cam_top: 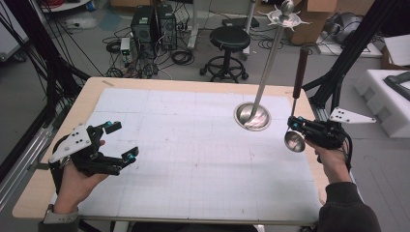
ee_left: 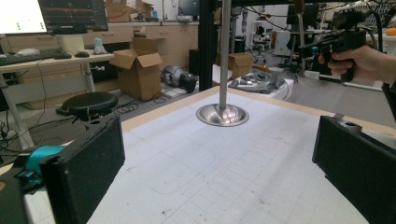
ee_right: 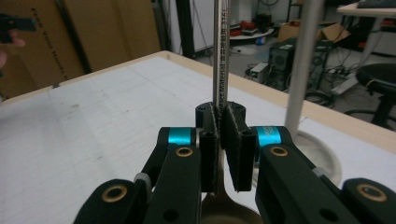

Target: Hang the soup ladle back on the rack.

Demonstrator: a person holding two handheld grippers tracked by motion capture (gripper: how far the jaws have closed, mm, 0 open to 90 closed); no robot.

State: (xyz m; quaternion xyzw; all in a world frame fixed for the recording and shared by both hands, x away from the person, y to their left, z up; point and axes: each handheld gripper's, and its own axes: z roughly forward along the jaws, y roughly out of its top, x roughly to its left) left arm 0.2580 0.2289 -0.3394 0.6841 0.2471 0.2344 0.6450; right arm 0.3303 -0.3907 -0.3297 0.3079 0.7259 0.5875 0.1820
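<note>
Table (cam_top: 203, 83): light wooden top, covered over most of its face by a white gridded mat (cam_top: 193, 159).

Stand (cam_top: 267, 67): metal, a round dished base resting on the mat toward the far right, a slim pole rising from it at a lean in the high view, and a crown of hooks (cam_top: 285, 17) at the top. No utensil hung from any hook that could be seen.

Ladle (cam_top: 296, 106): metal shaft with a dark handle end up, bowl down. It was held upright in the air at the right edge of the table, near the stand's base but apart from it, and clear of the mat.

Right gripper (cam_top: 296, 123): jaws clamped together on the ladle's shaft just above the bowl; the right gripper view showed the shaft pinched between the pads (ee_right: 236, 140), with the pole standing just beyond.

Left gripper (cam_top: 121, 141): jaws wide apart, holding nothing, low over the near left of the mat, well apart from the stand.

Progress, by judgement: the ladle was picked up and carried upright; hanging it on a hook at the stand's top seemed the remaining work, and the handle end was not yet raised to hook level.
</note>
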